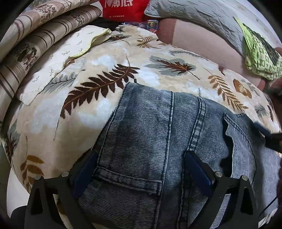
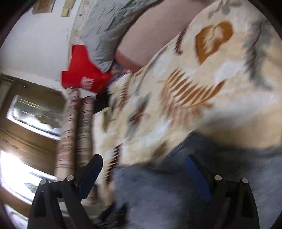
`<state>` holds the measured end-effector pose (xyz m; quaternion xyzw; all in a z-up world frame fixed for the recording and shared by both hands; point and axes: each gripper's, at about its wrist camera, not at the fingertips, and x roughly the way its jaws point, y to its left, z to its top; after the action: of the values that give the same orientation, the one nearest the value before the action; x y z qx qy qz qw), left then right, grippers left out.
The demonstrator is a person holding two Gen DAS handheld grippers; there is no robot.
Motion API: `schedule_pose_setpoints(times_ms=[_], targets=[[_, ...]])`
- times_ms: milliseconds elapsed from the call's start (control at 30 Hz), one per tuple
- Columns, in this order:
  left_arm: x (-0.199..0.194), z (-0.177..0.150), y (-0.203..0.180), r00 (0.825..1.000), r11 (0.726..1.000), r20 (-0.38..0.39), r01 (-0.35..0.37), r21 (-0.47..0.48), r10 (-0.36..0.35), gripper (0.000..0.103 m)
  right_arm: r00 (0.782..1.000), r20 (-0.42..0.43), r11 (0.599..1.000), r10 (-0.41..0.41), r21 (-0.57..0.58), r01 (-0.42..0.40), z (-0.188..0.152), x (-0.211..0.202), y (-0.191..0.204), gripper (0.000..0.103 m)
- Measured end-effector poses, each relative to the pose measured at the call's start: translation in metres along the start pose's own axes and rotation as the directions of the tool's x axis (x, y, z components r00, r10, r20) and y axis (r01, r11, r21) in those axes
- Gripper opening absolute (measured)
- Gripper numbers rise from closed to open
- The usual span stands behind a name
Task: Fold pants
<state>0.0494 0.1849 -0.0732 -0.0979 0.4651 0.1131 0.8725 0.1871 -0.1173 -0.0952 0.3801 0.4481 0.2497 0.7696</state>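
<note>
Surface: a plush cream blanket (image 1: 98, 58) printed with brown, ochre and grey leaves covers the bed I work on; its pile looks soft and thick.
Background: a red bag (image 1: 123, 8) with white lettering sits at the far edge, next to a grey quilted cover (image 1: 193, 14) with stitched dashes. A folded striped beige quilt (image 1: 31, 35) is stacked at the far left. A small cream cloth (image 1: 58, 59) with a yellow edge lies on the blanket beside it.
Room: my right wrist view is blurred by motion; it shows a white wall (image 2: 35, 38) and brown wooden framing (image 2: 26, 144) with bright light behind it.
Far right item: a crumpled green-and-white patterned cloth (image 1: 259, 59) rests on a pinkish sheet (image 1: 199, 40).
Pants: blue-grey washed denim jeans (image 1: 151, 133), ribbed weave, heavy double-stitched seams, lie on the blanket straight ahead of my left gripper; a hemmed edge crosses near the bottom, and a darker fold with a wavy edge rises at the right.
Left gripper (image 1: 141, 169): my black fingers with blue pads stand wide apart, straddling the denim, clamped on nothing.
Right gripper (image 2: 144, 174): fingers spread wide over blurred denim (image 2: 158, 193), gripping nothing that I can see. Its dark tip shows at the right edge of my left view.
</note>
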Motion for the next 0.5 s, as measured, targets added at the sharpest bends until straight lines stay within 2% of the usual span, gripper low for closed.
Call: schedule_pose_setpoints(times_ms=[33,67,100,200,300,400,500], targets=[[0.0,0.0,0.0,1.0,1.0,0.004,-0.001,-0.002,0.001,0.1,0.997,-0.003,0.997,-0.071,0.033,0.071,0.004,0.005,-0.015,0.096],[-0.001,-0.001,0.0,1.0,1.0,0.006,-0.003,0.0,0.003,0.1,0.995,-0.017,0.99,-0.102,0.093,0.103,0.006,0.008,-0.029,0.095],[-0.002,-0.001,0.0,1.0,1.0,0.012,-0.005,-0.003,0.005,0.1,0.998,0.004,0.991,-0.065,0.118,0.064,0.005,0.003,-0.034,0.095],[-0.004,-0.001,0.0,0.999,0.999,0.034,-0.031,-0.018,0.032,0.099,0.999,0.041,0.999,0.033,0.027,-0.034,-0.005,-0.028,-0.012,0.095],[-0.011,-0.002,-0.003,0.994,0.997,0.078,-0.078,-0.003,0.078,0.099,0.989,0.089,0.992,0.115,-0.057,-0.11,-0.033,-0.085,0.008,0.096],[-0.025,-0.002,-0.005,0.982,0.993,0.154,-0.114,-0.002,0.113,0.099,0.977,0.166,0.99,0.137,-0.066,-0.128,-0.076,-0.146,0.001,0.099],[-0.043,-0.002,-0.006,0.965,0.993,0.233,-0.121,-0.011,0.12,0.099,0.965,0.243,0.994,0.1,0.026,-0.109,-0.121,-0.203,-0.04,0.101]])
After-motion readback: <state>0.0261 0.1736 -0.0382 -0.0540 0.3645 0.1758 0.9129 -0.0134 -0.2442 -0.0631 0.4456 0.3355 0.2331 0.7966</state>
